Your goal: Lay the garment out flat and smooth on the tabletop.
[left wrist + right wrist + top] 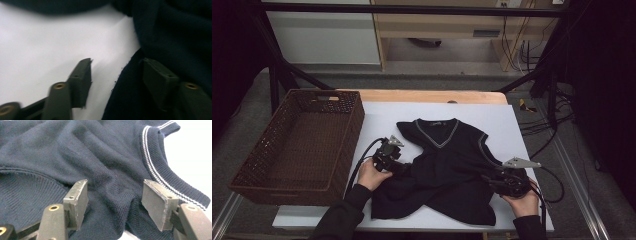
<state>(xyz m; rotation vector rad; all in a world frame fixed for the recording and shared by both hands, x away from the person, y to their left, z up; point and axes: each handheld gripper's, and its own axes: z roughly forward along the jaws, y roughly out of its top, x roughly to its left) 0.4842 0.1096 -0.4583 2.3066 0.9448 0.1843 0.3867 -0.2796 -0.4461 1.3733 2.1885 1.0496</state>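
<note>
A dark navy sleeveless V-neck sweater (pixel 447 165) with white-striped trim lies partly folded on the white table cover (pixel 512 120). My left gripper (pixel 404 167) sits at the sweater's left edge; in the left gripper view its jaws stand open, one over the white cover, the other on the dark sweater (pixel 175 37) edge. My right gripper (pixel 489 179) rests on the sweater's right side. Its jaws are open in the right gripper view, straddling a raised fold of the knit sweater (pixel 107 177) beside the striped armhole trim (pixel 160 170).
A brown wicker basket (pixel 347 135) stands empty at the table's left, close to my left hand. Bare white cover lies behind the sweater and along the front edge. Cables (pixel 542 130) hang off the right side, beyond the table.
</note>
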